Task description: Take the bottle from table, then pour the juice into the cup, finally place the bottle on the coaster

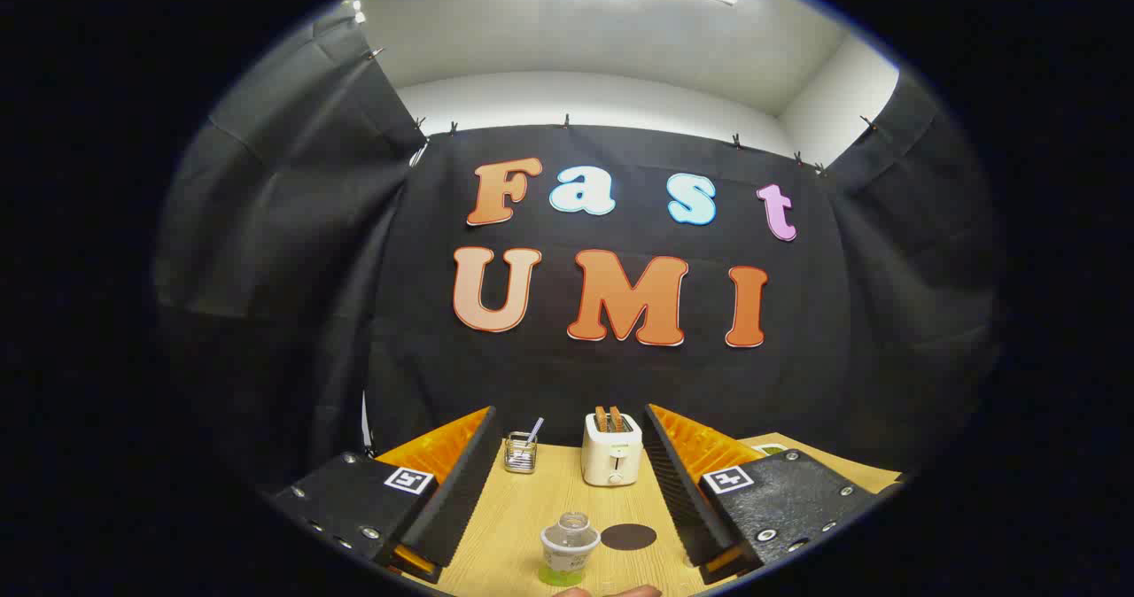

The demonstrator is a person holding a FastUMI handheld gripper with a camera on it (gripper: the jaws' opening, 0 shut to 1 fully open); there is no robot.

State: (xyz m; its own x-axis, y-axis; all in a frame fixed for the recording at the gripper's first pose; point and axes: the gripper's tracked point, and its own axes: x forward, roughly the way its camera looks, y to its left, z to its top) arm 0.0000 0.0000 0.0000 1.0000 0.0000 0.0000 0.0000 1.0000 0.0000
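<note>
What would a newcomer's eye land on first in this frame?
The bottle stands on the wooden table between the open gripper jaws, nothing pressed on it, with the round dark coaster just beside it. Beyond them, a white toaster holding two slices sits by the black cloth wall.

The bottle (569,551) between the open gripper (567,473) fingers is cut off at its base, and the pale shape (620,592) just below it is too little to identify. A greenish item (769,447) on the surface (532,508) is mostly hidden behind the right finger. The contents of the small holder (520,453) are too small to tell.
</note>
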